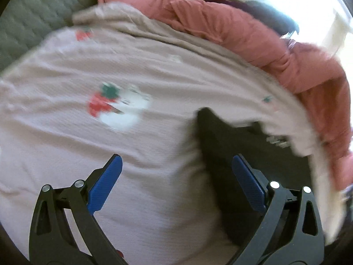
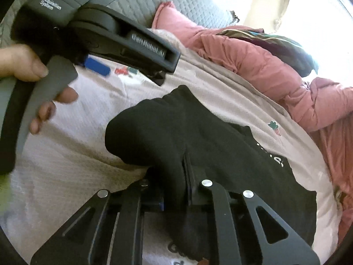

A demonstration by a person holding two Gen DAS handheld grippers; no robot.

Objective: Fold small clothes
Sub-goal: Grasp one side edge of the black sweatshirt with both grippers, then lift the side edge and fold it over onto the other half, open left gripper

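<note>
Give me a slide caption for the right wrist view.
Right gripper clamps black garment above pale pink shirt; left gripper hovers open.

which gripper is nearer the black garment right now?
Right. The right gripper is shut on the black garment, fabric bunched between its fingers. The left gripper hangs open over the pale pink shirt, its right finger beside the garment.

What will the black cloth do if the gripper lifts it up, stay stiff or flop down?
It will probably flop. The black garment already bulges and sags around the closed right gripper instead of holding a shape. It looks thin and soft, so likely light. It may drag on the pink blanket beneath, tugging it into wrinkles. The left gripper is open beside it.
</note>
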